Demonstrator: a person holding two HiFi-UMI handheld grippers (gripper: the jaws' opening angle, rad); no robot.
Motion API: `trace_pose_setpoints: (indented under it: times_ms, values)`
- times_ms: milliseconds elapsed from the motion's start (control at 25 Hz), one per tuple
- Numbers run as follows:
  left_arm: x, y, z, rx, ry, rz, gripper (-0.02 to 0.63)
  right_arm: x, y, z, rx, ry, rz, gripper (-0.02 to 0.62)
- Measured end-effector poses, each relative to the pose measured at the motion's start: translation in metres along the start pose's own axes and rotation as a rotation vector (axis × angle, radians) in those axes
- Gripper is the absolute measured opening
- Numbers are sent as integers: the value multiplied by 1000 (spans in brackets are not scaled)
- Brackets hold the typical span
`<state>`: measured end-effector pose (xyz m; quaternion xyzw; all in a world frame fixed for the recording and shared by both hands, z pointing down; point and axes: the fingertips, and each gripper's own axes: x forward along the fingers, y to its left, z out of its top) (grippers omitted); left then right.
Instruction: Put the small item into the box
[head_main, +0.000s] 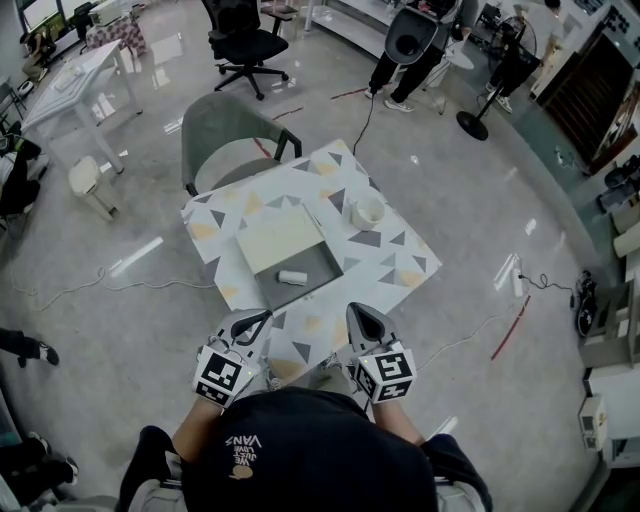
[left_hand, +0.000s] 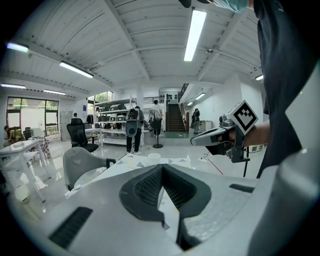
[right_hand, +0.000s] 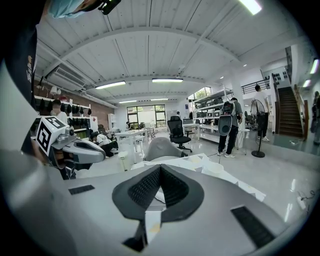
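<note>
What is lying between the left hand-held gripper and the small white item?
Head view: only the box's near rim and a strip of patterned table lie between the left hand-held gripper and the small white item.

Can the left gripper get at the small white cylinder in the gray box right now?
Probably yes: the box is open-topped, nothing covers the cylinder, and the left gripper sits just short of it. Its jaws are shut, so open first.

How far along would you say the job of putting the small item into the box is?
Done, it seems: the small item lies inside the open box. In hand: nothing; the left gripper and right gripper are both shut and empty at the near edge of the table. Left: nothing that shows.
</note>
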<state>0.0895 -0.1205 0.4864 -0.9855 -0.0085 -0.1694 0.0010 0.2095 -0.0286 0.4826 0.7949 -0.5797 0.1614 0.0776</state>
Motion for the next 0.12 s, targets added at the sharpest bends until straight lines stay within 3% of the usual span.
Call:
trace_pose_setpoints:
  times_ms: [120]
  values:
    - [4, 0, -2, -3, 5, 0, 6, 3, -2, -1, 0, 3, 5, 0]
